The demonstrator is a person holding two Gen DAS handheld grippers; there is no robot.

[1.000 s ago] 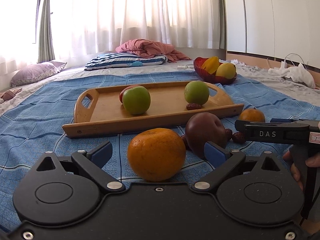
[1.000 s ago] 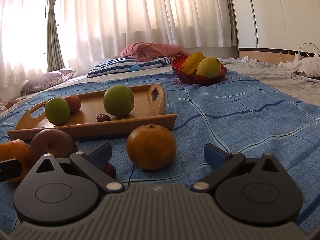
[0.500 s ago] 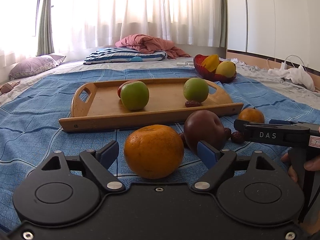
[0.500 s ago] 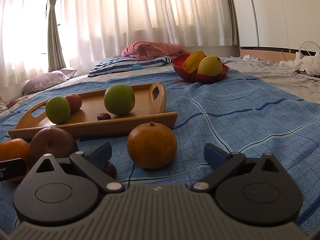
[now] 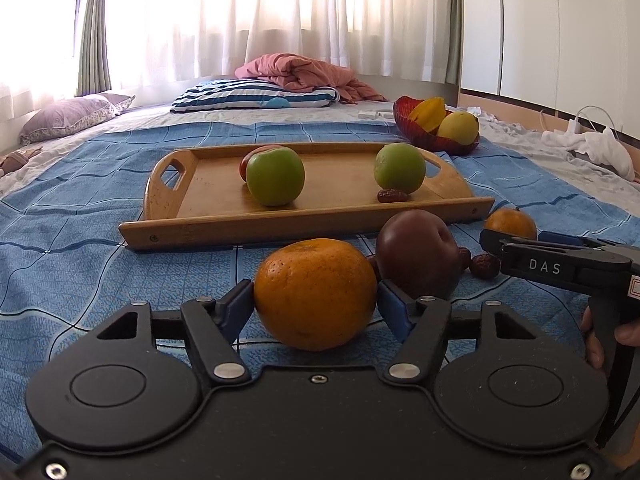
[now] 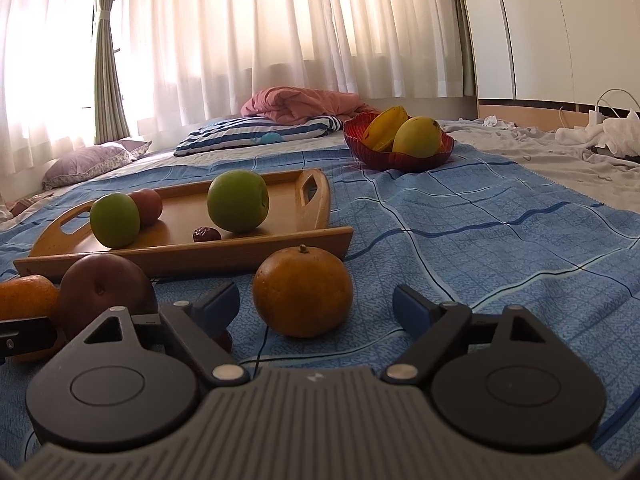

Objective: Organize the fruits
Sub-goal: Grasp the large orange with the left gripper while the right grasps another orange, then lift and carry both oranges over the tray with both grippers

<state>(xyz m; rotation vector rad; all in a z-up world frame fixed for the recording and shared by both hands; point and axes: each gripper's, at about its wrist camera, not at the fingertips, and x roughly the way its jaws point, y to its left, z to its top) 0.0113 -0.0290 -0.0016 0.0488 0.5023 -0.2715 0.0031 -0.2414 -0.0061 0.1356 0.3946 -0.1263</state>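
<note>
Loaded on rectangular wooden tray (image 5: 224,222): two round green apples (image 5: 275,176), one red fruit, one dried date. Left on blue checked bedspread (image 6: 500,240): two round oranges, dark purple fruit (image 5: 416,258), dates.

Left tongs (image 5: 316,300) closing, pads at near orange (image 5: 315,294); firm contact unconfirmed. Right tongs (image 6: 316,306) closing, clear of stemmed orange (image 6: 303,291). Red fruit mostly hidden.

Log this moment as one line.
left gripper: closing, pads at orange | right gripper: closing, clear of second orange | tray: two green fruits, one red, one date
</note>
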